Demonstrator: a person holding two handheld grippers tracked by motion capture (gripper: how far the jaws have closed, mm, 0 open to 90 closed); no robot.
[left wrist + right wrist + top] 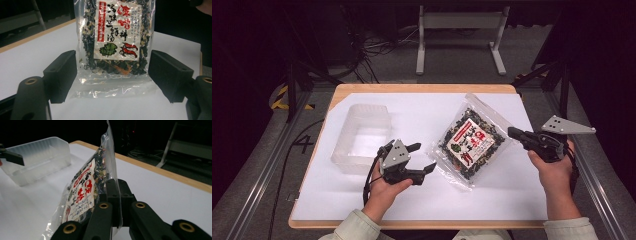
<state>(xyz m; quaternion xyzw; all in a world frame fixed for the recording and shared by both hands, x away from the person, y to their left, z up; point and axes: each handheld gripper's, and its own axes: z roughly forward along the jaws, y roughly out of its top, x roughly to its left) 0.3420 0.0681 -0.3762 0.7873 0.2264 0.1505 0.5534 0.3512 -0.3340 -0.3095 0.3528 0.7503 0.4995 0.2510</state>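
Observation:
A clear packet (pixel 469 140) of dark dried greens with a red and white label lies right of the table's middle, its right edge lifted. My right gripper (pixel 513 133) is shut on that edge; in the right gripper view the packet (pixel 85 187) stands up on edge, pinched by the closed gripper (pixel 117 195). My left gripper (pixel 422 157) is open just left of the packet, pointing at it. In the left gripper view the packet (pixel 115 42) stands a little beyond the open gripper (pixel 112 77), with its lower seal near the two spread jaws.
A translucent plastic container (pixel 362 137) sits open on the left of the white sheet (pixel 492 195), behind my left hand; it is also in the right gripper view (pixel 37 157). The wooden table edge (pixel 422 88) runs along the back. A metal stand (pixel 459 30) is on the floor beyond.

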